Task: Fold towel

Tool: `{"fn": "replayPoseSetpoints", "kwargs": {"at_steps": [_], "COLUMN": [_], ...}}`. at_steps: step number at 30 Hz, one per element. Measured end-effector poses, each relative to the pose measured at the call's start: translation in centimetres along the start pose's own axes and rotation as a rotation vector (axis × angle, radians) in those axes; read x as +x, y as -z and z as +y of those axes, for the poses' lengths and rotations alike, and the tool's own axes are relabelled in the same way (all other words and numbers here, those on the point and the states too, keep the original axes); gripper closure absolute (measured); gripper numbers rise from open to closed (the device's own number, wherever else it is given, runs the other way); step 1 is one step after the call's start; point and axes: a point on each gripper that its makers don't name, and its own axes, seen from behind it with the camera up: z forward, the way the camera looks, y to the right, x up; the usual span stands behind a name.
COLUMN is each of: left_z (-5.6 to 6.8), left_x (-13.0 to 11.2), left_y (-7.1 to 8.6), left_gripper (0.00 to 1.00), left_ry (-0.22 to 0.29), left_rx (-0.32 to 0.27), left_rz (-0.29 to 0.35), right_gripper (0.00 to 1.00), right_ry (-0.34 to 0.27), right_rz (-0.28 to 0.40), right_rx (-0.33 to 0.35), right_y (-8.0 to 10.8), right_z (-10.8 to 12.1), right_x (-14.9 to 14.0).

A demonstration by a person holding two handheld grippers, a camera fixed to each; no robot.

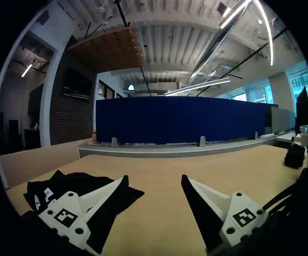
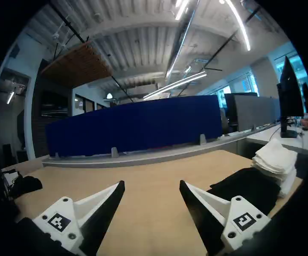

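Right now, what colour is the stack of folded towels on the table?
White. The stack of folded towels shows best in the right gripper view.

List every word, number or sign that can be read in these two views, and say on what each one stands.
No text can be read in either view.
Square markers on the left tongs and the right tongs: black-and-white patterns, no letters.
White marks on the black towel: too blurred to read.

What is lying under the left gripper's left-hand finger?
A crumpled black towel on the wooden table. The left gripper's finger covers part of it, so its near edge is hidden.
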Motion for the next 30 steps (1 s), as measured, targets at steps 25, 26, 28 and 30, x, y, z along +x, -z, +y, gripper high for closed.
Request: {"fn": "replayPoseSetpoints", "kwargs": {"at_steps": [25,26,28,30], "left_z": [-0.1,-0.1,-0.1,-0.1], "left_x": [-0.1,-0.1,-0.1,0.0], "left_y": [0.0,0.0,0.0,0.0], "left_gripper": [0.09,0.09,0.09,0.09], "left_ry": [0.0,0.0,0.0,0.0], "left_rx": [0.0,0.0,0.0,0.0], "left_rz": [0.0,0.0,0.0,0.0], "right_gripper": [0.0,0.0,0.0,0.0], "right_ry": [0.072,0.076,0.089,0.105], "right_rz": [0.028,0.028,0.027,0.025], "right_rx": [-0.001,0.0,0.004,0.007], "right_y": [1.0,0.9,0.9,0.8], "right_z": [-0.3,-0.4,-0.6,-0.8], "right_x": [-1.0,-1.1,-1.2,-1.3]}}
